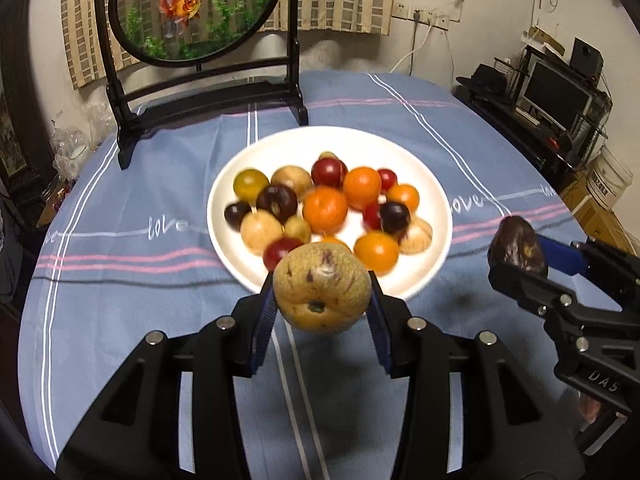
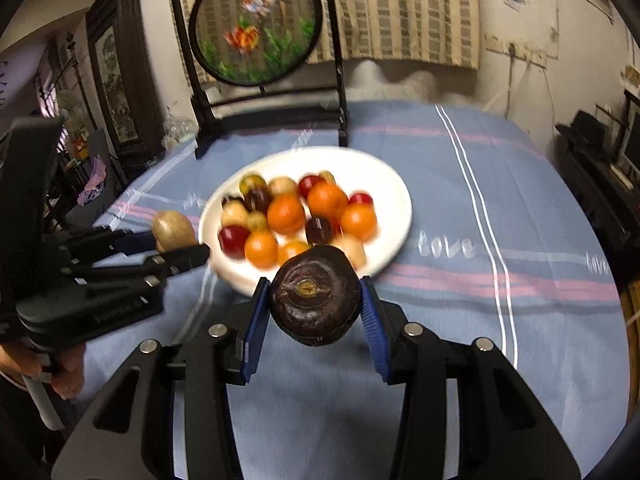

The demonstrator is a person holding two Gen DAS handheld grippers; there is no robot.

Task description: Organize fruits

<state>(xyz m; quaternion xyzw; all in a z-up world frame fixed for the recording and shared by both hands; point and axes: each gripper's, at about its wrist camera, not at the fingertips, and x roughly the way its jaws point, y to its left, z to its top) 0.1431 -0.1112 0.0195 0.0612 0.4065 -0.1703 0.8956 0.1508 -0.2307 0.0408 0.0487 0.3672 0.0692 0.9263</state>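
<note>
A round table under a blue striped cloth (image 1: 120, 280) carries a black-framed goldfish screen (image 1: 192, 8) at its far side. In front of that sits a white plate (image 1: 432, 216) heaped with small orange, red, dark and tan fruits (image 1: 325, 209). Above the cloth at the plate's near rim, the left gripper (image 1: 322, 300) clamps a speckled tan fruit (image 1: 322, 292), and the right gripper (image 2: 314, 300) clamps a wrinkled dark fruit (image 2: 314, 296).
</note>
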